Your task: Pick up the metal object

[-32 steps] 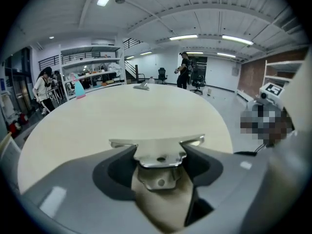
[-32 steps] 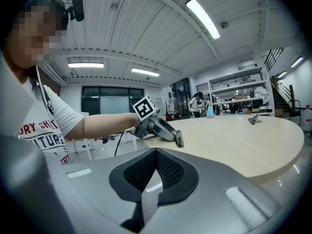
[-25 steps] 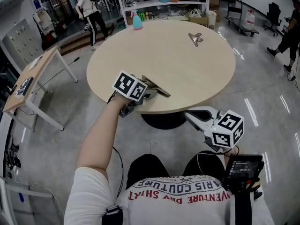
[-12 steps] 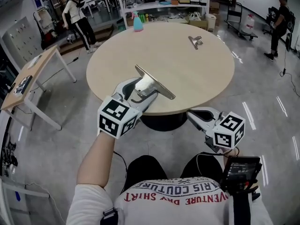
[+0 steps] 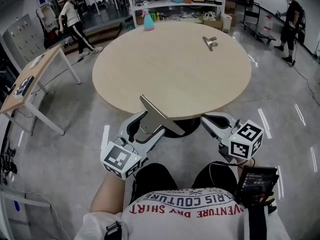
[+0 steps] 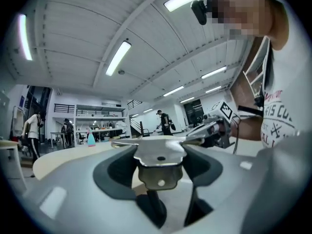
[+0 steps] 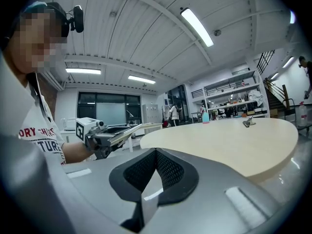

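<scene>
Metal object: the flat metal object point(image 5: 159, 116) is off the table point(image 5: 165, 74), in the air just in front of its near edge; it sits tilted, plate uppermost.
Left gripper: my left gripper point(image 5: 146, 130) is clamped on the object's folded bracket, jaws fairly wide around it.
Right gripper: my right gripper point(image 5: 212, 125) is pinched together on nothing, just off the near edge.
Doing it well: I judge the lift made; I would squeeze evenly, level the plate so it cannot pivot in the pads, and steer clear of the right gripper.
Count: one held metal object; one metal clip point(image 5: 209, 42) near the far right edge; one spray bottle point(image 5: 148, 21) at the far edge; two grippers; one table.
</scene>
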{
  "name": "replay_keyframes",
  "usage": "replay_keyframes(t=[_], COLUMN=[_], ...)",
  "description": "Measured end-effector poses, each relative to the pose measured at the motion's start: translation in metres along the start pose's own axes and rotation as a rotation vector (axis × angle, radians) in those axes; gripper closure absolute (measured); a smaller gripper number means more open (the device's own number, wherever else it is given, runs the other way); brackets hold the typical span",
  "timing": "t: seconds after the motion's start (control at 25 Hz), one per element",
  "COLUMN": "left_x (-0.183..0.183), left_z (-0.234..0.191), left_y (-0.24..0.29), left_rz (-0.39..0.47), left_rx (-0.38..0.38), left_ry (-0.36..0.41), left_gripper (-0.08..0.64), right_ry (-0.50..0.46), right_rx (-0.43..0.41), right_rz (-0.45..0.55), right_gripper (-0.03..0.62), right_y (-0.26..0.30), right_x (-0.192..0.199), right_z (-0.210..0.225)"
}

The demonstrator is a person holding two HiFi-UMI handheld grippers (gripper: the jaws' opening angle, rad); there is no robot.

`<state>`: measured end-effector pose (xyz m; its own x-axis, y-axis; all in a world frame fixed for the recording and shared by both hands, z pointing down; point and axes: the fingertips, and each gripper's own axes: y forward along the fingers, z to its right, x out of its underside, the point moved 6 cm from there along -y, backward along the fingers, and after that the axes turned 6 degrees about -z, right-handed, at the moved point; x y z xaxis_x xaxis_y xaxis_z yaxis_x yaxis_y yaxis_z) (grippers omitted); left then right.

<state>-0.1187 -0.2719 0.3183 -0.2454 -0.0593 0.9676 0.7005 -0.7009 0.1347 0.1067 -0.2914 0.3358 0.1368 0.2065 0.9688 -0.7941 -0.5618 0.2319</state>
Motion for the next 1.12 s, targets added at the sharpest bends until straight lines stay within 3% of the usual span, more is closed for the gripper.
replay_keyframes(t=[0.52,1.12], left_x=[0.007,0.005], left_z=[0.0,0.003], left_y=[0.008,0.013], left_rz=[-0.023,-0.032], left_rx=[0.03,0.033], left_ry=[-0.052,-0.041], left_gripper=[0.275,0.275], right_ry=[-0.05,-0.049], right_rx=[-0.014,-0.03], right_rz=[-0.03,-0.021], right_gripper=[0.591,0.591], right_y=[0.004,0.004], right_x=[-0.001,0.0], right_z=[-0.007,-0.007])
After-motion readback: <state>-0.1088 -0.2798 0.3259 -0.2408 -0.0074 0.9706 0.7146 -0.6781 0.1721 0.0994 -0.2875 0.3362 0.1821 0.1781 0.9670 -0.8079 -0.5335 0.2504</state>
